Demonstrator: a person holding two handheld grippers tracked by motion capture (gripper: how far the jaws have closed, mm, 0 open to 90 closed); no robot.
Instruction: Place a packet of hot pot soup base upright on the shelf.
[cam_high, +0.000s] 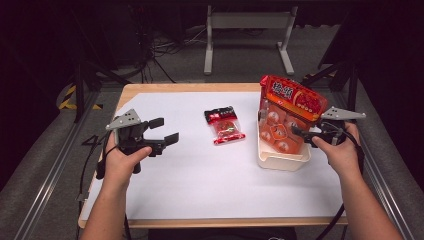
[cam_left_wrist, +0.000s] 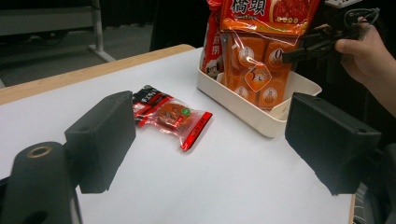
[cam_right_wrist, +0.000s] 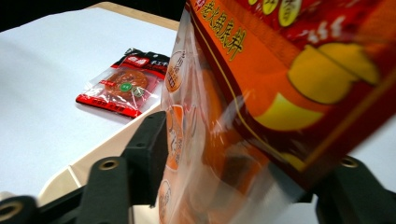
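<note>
Tall bag (cam_high: 289, 114) standing in the cream bin (cam_high: 280, 161), at risk of tipping.
High view: right gripper (cam_high: 303, 134) is pinching the bag's edge; left gripper (cam_high: 166, 131) is hovering apart, empty. Left gripper view: small packet (cam_left_wrist: 170, 115) is lying loose nearby. Right gripper view: thin film could be slipping free.

A large orange-and-red snack bag (cam_high: 287, 116) with a clear lower panel showing orange individually wrapped pieces stands upright, leaning slightly, in a cream plastic bin (cam_high: 280, 161) at the right side of the white-covered table. A small red-and-black packet (cam_high: 224, 125) with a clear window lies flat near the table's middle, apart from the bin's left side.
</note>
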